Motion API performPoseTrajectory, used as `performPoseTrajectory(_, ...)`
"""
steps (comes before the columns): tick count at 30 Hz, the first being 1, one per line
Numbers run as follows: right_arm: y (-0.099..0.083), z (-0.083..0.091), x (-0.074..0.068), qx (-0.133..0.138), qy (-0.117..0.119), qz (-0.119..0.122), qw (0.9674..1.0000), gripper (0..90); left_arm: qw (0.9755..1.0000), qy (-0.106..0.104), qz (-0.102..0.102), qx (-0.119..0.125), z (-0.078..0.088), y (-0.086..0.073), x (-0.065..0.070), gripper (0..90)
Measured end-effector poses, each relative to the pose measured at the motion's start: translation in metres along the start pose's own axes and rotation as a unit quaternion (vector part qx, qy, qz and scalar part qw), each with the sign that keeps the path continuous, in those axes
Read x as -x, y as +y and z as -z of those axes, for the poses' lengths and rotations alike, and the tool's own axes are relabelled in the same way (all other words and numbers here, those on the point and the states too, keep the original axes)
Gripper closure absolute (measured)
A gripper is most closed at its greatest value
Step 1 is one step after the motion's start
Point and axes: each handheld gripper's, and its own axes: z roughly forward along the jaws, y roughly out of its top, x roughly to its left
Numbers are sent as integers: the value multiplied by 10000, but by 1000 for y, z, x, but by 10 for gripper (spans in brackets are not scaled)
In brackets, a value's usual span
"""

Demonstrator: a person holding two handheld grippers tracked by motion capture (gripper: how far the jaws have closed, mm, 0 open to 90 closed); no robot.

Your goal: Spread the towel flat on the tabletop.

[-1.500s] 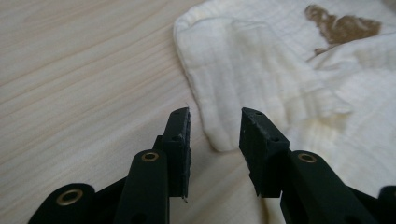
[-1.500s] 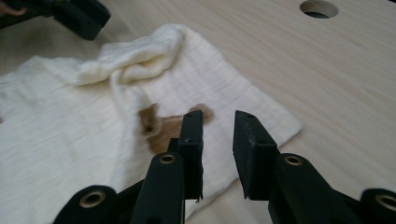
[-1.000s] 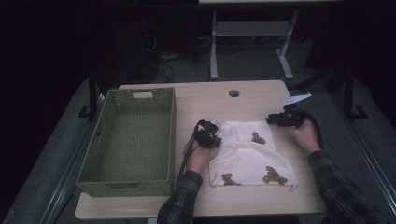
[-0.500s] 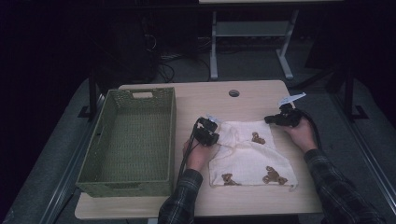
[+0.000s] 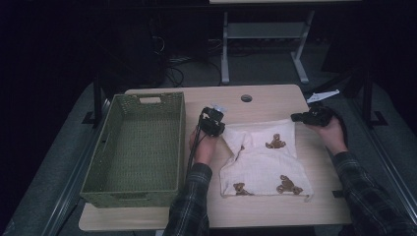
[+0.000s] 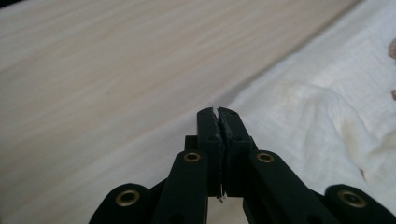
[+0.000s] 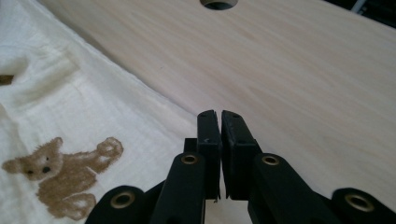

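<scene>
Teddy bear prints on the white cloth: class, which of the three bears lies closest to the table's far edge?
The lone bear in the cloth's far half; the other two sit near its front hem.

No readable text, labels, brands or numbers anywhere that I can see. My cloth [image 5: 265, 162] carries printed brown teddy bears, pictures only, no lettering. The green basket [image 5: 135, 147] has no tag or writing. The table [image 5: 275, 101] is plain wood grain with no marks. A white slip [image 5: 323, 95] lies at the far right edge of the table, too small and blurred for me to read anything on it. The black jaws of my tongs bear no stamp or logo in either gripper view.
</scene>
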Motion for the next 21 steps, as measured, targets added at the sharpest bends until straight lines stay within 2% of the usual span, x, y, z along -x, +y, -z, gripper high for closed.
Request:
performPoseTrajectory(4, 9, 0, 5, 66, -38, 51, 10000, 864, 9999, 97, 27, 32, -7, 10, -11, 882)
performPoseTrajectory(9, 17, -6, 9, 52, -107, 42, 9999, 863, 9997, 220, -35, 68, -19, 21, -17, 881)
performPoseTrajectory(13, 15, -14, 11, -7, -36, -127, 9999, 855, 9996, 286, -22, -9, -29, 24, -22, 869)
performPoseTrajectory(18, 12, -20, 14, 13, 72, -223, 9997, 712, 9995, 329, -14, -18, -35, 24, -25, 707)
performPoseTrajectory(21, 12, -22, 14, -9, 48, -282, 9996, 673, 9993, 352, 15, -104, -40, 20, -28, 638)
